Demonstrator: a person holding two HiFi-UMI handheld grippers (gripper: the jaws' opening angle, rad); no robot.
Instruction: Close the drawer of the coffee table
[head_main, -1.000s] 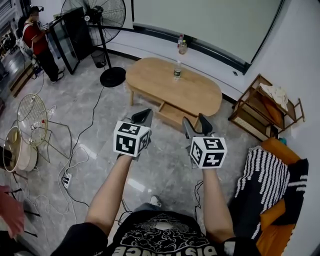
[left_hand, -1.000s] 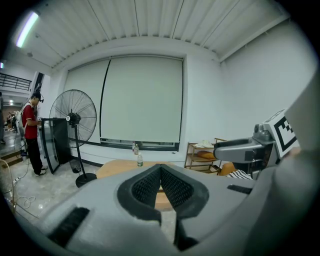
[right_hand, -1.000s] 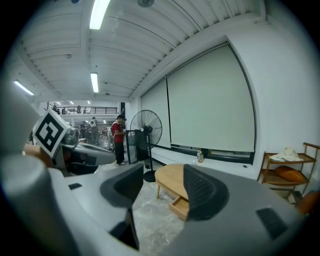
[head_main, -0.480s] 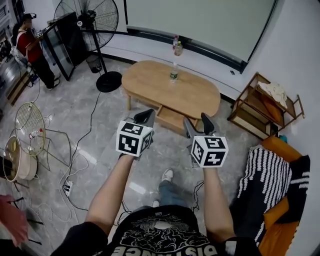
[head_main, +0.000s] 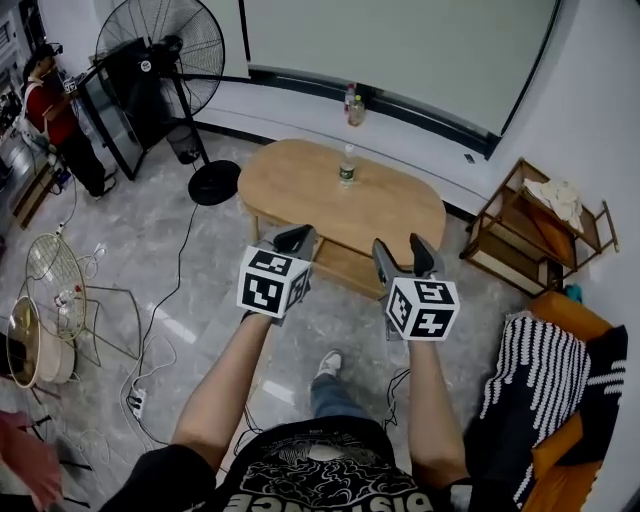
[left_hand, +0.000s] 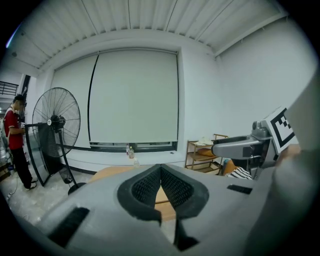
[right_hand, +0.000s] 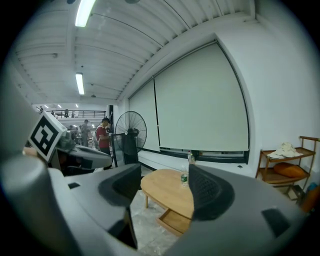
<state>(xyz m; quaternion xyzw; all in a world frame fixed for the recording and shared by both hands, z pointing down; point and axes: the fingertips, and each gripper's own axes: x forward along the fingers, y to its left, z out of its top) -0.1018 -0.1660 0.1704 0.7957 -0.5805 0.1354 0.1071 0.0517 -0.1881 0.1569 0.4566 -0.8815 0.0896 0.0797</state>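
The oval wooden coffee table (head_main: 300, 185) stands ahead with a plastic bottle (head_main: 346, 165) on top. Its drawer (head_main: 345, 265) is pulled out at the near side, open and showing a bare wooden bottom. My left gripper (head_main: 293, 240) hovers short of the drawer's left end, its jaws shut with the pads meeting at the tips (left_hand: 160, 167). My right gripper (head_main: 402, 258) hangs in front of the drawer's right end. Its jaws have just been opening and stand open with nothing between them (right_hand: 164, 182). Through that gap I see the table (right_hand: 167, 190) and drawer (right_hand: 175, 220).
A standing fan (head_main: 160, 60) and a person in red (head_main: 55, 110) are at the far left. A wooden shelf rack (head_main: 540, 225) stands right of the table, an orange sofa with a striped blanket (head_main: 545, 370) nearer. Cables (head_main: 150, 330) trail over the floor at left.
Both grippers have moved forward toward the table, which now sits closer in view. A foot has stepped forward below them. The right jaws look a little wider apart.
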